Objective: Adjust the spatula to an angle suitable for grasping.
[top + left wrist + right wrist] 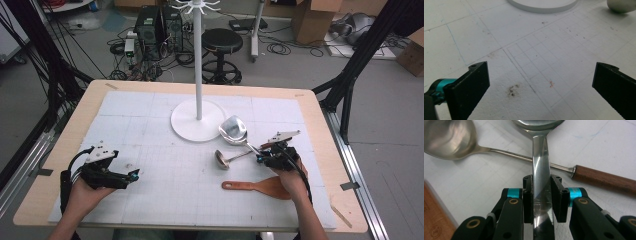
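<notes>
The right gripper [260,157] has its two black jaws pressed tight on the flat metal handle of the shiny steel spatula [233,130], one jaw on each side, as the right gripper view shows [541,195]. In the high view the spatula's wide blade lies on the white mat [150,120] at about 10 o'clock from that gripper, just beside the round base of the white stand [196,125]. A small ladle [222,159] with a wooden grip lies at about 9 o'clock from the right gripper, and its thin stem crosses under the spatula handle just past the jaws. A brown wooden spatula [260,187] lies at about 6 o'clock from the gripper, next to the person's right hand [290,180]. The left gripper [134,175] rests far over on the left side of the mat. Its jaws stand wide apart with nothing between them, just bare mat with a dark smudge [512,90].
</notes>
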`<state>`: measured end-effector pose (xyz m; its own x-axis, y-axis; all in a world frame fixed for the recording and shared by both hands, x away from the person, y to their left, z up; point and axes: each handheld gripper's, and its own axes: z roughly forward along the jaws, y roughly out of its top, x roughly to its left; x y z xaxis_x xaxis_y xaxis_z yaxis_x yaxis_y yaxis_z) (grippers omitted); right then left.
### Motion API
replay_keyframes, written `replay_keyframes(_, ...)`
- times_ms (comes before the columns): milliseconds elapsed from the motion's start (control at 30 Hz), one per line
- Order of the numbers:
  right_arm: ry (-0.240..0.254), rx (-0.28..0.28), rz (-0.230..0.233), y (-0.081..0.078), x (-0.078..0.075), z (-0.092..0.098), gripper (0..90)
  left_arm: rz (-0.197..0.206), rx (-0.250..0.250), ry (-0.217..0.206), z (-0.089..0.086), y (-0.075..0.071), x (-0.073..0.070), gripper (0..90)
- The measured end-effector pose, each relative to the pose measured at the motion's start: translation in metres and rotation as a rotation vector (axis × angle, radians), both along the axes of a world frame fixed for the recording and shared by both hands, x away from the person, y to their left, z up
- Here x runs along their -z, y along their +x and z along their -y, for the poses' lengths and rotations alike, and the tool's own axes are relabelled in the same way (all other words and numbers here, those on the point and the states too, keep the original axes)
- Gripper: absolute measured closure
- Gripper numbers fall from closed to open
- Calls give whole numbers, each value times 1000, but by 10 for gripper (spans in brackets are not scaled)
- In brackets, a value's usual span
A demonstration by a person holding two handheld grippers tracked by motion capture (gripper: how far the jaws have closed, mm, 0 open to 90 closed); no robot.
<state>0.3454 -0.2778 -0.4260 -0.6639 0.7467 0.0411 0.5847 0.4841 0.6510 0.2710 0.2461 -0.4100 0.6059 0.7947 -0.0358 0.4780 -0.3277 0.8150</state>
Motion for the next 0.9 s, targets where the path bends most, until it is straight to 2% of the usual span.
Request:
replay_keyframes(267, 18, -44, 22, -6, -8, -5, 745, 1, 0, -1, 0, 0, 0, 17)
replay_keyframes(533, 49, -156, 57, -13, -28, -33, 745, 9, -4, -6, -1, -1, -2, 17)
replay_keyframes(567, 49, -156, 57, -13, -28, -33, 745, 9, -4, -9, -1, -1, -2, 17)
replay_keyframes(667, 52, -211, 60, -16, -37, -49, 745, 15, -2, -8, -1, -2, -4, 17)
replay_keyframes(733, 50, -225, 60, -16, -39, -54, 745, 16, 1, -9, -1, -2, -4, 17)
replay_keyframes(767, 56, -252, 63, -18, -42, -62, 745, 20, -2, -11, -1, -2, -5, 17)
replay_keyframes(833, 57, -263, 62, -18, -44, -66, 745, 22, -2, -15, -1, -2, -6, 17)
replay_keyframes(900, 63, -299, 63, -20, -49, -79, 745, 25, -1, -15, -2, -2, -6, 17)
